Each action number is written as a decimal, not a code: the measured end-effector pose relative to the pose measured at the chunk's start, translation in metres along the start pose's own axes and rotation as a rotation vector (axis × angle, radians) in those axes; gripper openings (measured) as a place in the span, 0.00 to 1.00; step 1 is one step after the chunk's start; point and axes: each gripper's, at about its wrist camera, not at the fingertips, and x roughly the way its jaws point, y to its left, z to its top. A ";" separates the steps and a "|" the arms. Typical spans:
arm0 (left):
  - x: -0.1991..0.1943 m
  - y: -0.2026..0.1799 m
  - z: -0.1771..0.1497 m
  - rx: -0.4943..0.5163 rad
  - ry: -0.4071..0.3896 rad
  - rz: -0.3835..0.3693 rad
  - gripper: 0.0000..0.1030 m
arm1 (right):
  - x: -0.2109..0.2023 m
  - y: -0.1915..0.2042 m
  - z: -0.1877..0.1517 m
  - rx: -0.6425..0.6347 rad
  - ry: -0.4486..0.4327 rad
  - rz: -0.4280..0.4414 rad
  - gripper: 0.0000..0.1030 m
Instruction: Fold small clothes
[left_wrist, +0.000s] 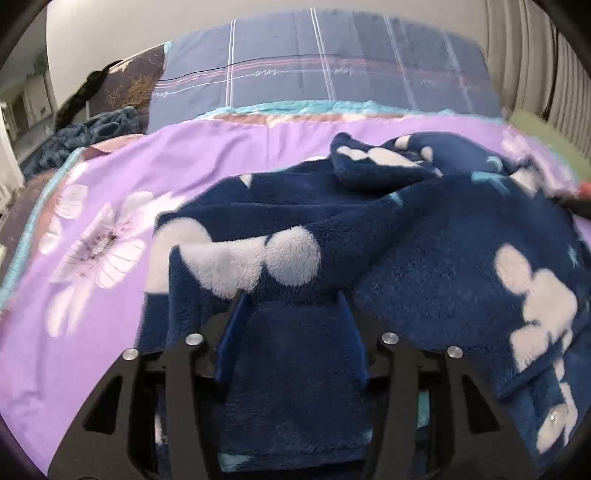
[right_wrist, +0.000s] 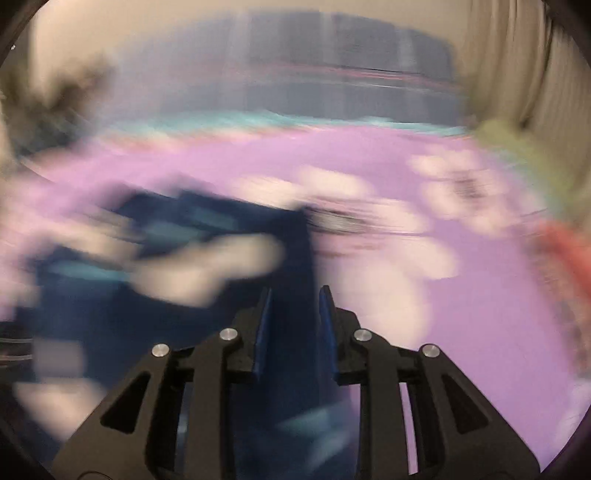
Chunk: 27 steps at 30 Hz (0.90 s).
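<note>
A navy fleece garment (left_wrist: 424, 229) with white blobs and pale blue stars lies rumpled on a purple flowered bedsheet (left_wrist: 92, 369). One part is folded over toward the left. My left gripper (left_wrist: 290, 295) stands over the garment's near edge. Its jaws are open, with fleece lying between them and not pressed by the pads. The right wrist view is badly blurred. In it my right gripper (right_wrist: 295, 291) is open over the garment's (right_wrist: 110, 314) right edge, with a strip of navy cloth between the jaws and the purple sheet (right_wrist: 480, 332) to the right.
A blue plaid pillow or quilt (left_wrist: 314, 74) lies across the head of the bed. A dark blue blanket (left_wrist: 85, 133) is heaped at the far left. A pale curtain (left_wrist: 535, 74) hangs on the right, with a green thing (left_wrist: 543, 133) below it. A red-orange thing (right_wrist: 565, 258) lies at the right edge.
</note>
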 end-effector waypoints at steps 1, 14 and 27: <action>-0.004 0.002 0.002 -0.014 -0.007 -0.015 0.50 | 0.005 -0.013 -0.002 0.079 0.003 0.060 0.49; -0.068 -0.002 -0.011 0.048 -0.114 -0.176 0.61 | -0.120 0.004 -0.054 -0.004 -0.072 0.361 0.23; -0.144 0.007 -0.052 0.105 -0.158 -0.129 0.75 | -0.194 0.011 -0.167 -0.047 0.116 0.764 0.24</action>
